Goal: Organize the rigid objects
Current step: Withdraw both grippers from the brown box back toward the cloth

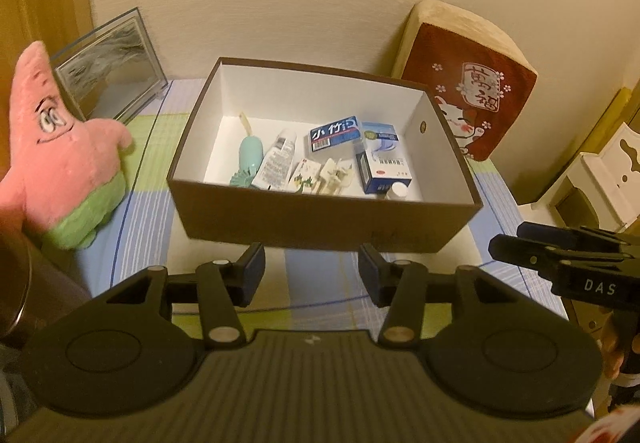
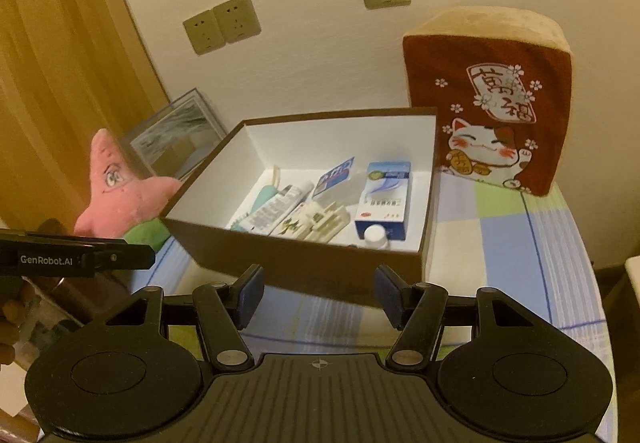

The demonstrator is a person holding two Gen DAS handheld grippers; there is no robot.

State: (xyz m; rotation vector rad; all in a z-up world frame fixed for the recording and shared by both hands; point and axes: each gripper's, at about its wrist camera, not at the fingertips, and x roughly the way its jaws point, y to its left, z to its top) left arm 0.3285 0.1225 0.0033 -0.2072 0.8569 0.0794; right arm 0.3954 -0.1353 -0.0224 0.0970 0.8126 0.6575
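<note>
In the left wrist view, the left gripper hangs just in front of the near wall of the brown box, its jaws apart with nothing between them. Inside the box lie a teal brush, a white tube, a blue pack, a blue-and-white carton, some white plugs and a small white bottle at the near right corner. A pink starfish plush stands left of the box, a red cat cushion behind it to the right. The right gripper enters at the box's right. In the right wrist view, the right gripper also hovers before the box, jaws spread and empty; the carton and bottle sit at its right side, the tube to their left. The left gripper shows left of the box, by the plush.
</note>
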